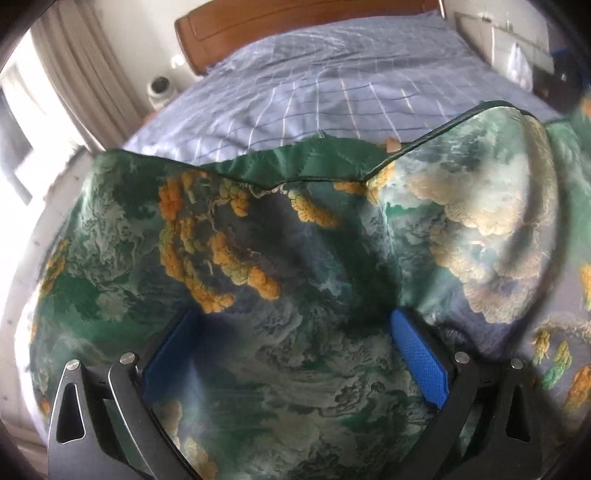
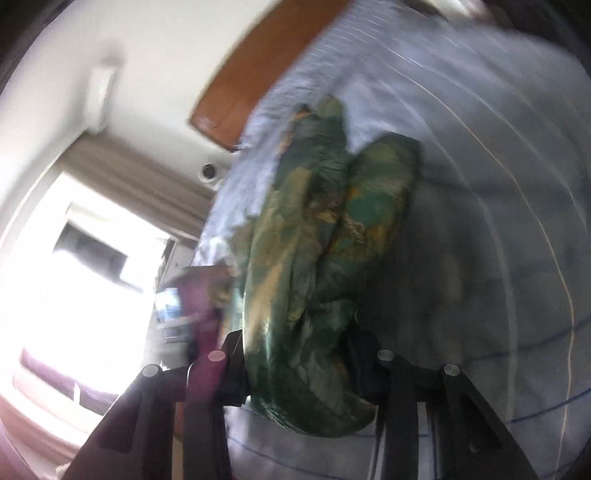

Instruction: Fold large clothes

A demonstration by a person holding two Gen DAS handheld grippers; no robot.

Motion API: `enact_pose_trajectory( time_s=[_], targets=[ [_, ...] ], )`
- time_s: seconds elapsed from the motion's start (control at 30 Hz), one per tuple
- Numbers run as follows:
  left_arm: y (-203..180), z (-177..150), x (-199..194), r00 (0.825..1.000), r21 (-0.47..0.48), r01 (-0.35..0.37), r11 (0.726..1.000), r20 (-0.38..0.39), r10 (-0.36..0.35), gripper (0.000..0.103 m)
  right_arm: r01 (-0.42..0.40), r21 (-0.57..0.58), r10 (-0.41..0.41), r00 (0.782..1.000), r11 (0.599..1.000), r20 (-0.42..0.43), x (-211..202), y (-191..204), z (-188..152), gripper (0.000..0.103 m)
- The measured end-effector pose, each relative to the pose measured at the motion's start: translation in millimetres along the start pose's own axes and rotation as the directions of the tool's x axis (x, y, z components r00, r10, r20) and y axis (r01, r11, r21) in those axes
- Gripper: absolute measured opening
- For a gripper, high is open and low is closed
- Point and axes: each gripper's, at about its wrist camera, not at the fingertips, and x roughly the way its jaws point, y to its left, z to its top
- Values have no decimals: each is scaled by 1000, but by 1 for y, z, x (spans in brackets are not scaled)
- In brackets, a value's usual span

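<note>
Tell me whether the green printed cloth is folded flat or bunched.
Bunched: the green printed cloth hangs gathered in the right gripper, not flat on the bed.

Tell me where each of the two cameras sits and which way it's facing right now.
Left wrist: on the left gripper, angled down over the green patterned garment toward the headboard; its blue-padded fingers show, spread apart.
Right wrist: on the right gripper, rolled and blurred, looking along bunched garment clamped in its dark fingers.
Shared: garment, blue checked bedsheet, headboard.

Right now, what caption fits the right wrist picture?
Right hand-held gripper clamps bunched green printed fabric above the blue checked bed.
</note>
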Motion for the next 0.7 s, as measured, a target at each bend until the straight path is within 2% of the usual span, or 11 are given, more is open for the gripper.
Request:
enact_pose_trajectory(
  time_s=[0.07, 0.13, 0.23, 0.33, 0.4, 0.5, 0.57, 0.6, 0.63, 0.7],
  targets=[
    [20, -2, -13, 997, -29, 75, 997, -6, -75, 102, -3, -114, 4, 1000, 993, 13, 1, 52, 5, 39],
    [59, -5, -39, 991, -82, 132, 988, 35, -129, 102, -13, -247, 18, 1000, 969, 19, 13, 116, 5, 39],
    [128, -11, -76, 984, -132, 139, 981, 126, -123, 102, -30, -373, 36, 999, 927, 9, 37, 186, -2, 39],
    [204, -27, -99, 981, -200, 110, 974, 180, -74, 102, -29, -485, 22, 1000, 874, -20, 88, 252, -20, 39],
    [248, -44, -108, 980, -251, 90, 964, 196, -40, 102, -28, -517, 2, 999, 855, -51, 126, 277, -35, 39],
    [308, -79, -114, 980, -322, 48, 946, 197, 17, 102, 15, -621, -82, 993, 784, -80, 205, 309, -73, 39],
    [334, -98, -113, 982, -346, 26, 938, 183, 40, 102, 46, -669, -164, 980, 741, -115, 261, 314, -108, 39],
    [345, -110, -112, 984, -353, 13, 936, 172, 52, 102, 67, -696, -204, 972, 715, -116, 283, 314, -124, 39],
    [351, -115, -110, 985, -353, 6, 936, 163, 55, 102, 98, -739, -249, 964, 666, -96, 308, 314, -147, 40],
    [362, -129, -107, 987, -342, -1, 940, 148, 55, 102, 142, -792, -286, 957, 594, -43, 320, 310, -178, 40]
  ],
)
